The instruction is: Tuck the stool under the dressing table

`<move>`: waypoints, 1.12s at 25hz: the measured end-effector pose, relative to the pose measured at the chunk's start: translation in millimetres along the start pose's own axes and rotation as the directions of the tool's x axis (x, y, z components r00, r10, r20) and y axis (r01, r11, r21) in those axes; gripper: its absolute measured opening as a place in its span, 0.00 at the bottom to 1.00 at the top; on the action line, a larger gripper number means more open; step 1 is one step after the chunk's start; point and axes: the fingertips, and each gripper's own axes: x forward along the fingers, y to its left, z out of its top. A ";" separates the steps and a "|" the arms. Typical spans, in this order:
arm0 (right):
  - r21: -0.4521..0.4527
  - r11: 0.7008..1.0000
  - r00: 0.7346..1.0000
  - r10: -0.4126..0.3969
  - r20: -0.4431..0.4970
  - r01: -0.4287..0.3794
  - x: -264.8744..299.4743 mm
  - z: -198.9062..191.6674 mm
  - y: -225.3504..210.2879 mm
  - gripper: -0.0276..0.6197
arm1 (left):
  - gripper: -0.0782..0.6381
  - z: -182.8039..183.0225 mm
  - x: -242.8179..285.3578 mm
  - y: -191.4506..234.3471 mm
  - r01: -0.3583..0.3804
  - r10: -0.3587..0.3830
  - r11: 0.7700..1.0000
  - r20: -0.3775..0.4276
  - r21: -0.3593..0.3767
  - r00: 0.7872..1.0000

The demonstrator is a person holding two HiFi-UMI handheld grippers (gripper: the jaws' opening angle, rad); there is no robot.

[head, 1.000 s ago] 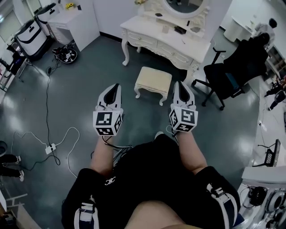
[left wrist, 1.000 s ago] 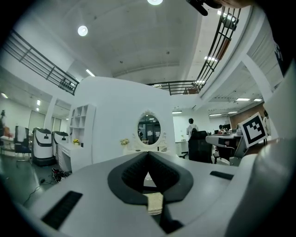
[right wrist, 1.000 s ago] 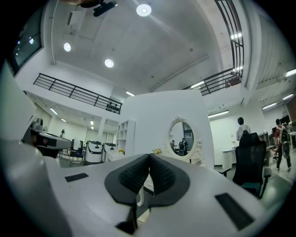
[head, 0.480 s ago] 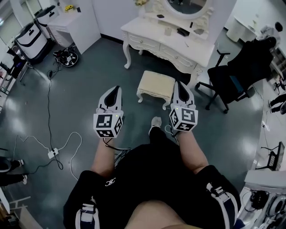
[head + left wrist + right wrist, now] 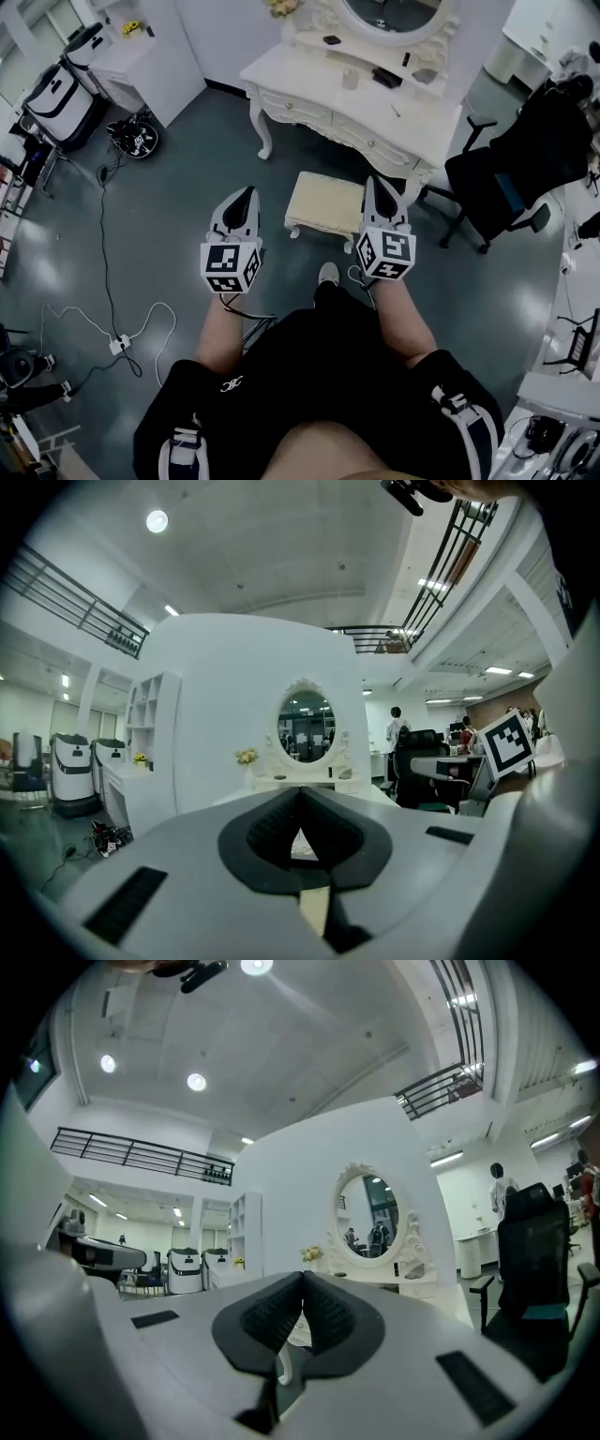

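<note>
The cream cushioned stool (image 5: 323,202) stands on the grey floor just in front of the white dressing table (image 5: 347,94), outside its knee space. My left gripper (image 5: 246,192) is shut and empty, held level to the left of the stool. My right gripper (image 5: 377,180) is shut and empty too, over the stool's right edge in the head view. In the left gripper view the shut left gripper (image 5: 300,789) points at the dressing table (image 5: 281,782) with its oval mirror (image 5: 307,726). The right gripper (image 5: 303,1274) faces the same mirror (image 5: 368,1218).
A black office chair (image 5: 506,169) stands right of the table. A white cabinet (image 5: 155,56) and a black-and-white case (image 5: 52,89) are at the far left. Cables (image 5: 103,281) and a power strip (image 5: 119,345) lie on the floor at the left. My shoe (image 5: 327,274) is behind the stool.
The person has stepped forward: the stool and dressing table are nearer and lower in the head view. Both grippers stayed shut and level ahead of the body.
</note>
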 end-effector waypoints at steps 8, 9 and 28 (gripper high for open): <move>0.025 0.998 0.998 0.055 -0.033 -0.055 154.4 2.7 -72.5 0.07 | 0.13 20.9 170.7 21.7 0.016 -0.017 1.000 -0.020 -0.014 1.000; 0.028 0.998 0.997 0.062 -0.036 -0.061 168.9 2.5 -79.9 0.07 | 0.13 20.5 187.0 24.1 0.018 -0.018 0.999 -0.023 -0.026 1.000; 0.013 0.998 0.993 -0.052 -0.110 0.054 262.9 -24.4 -137.4 0.07 | 0.13 -7.1 338.9 42.1 0.215 -0.219 0.975 -0.102 -0.046 0.970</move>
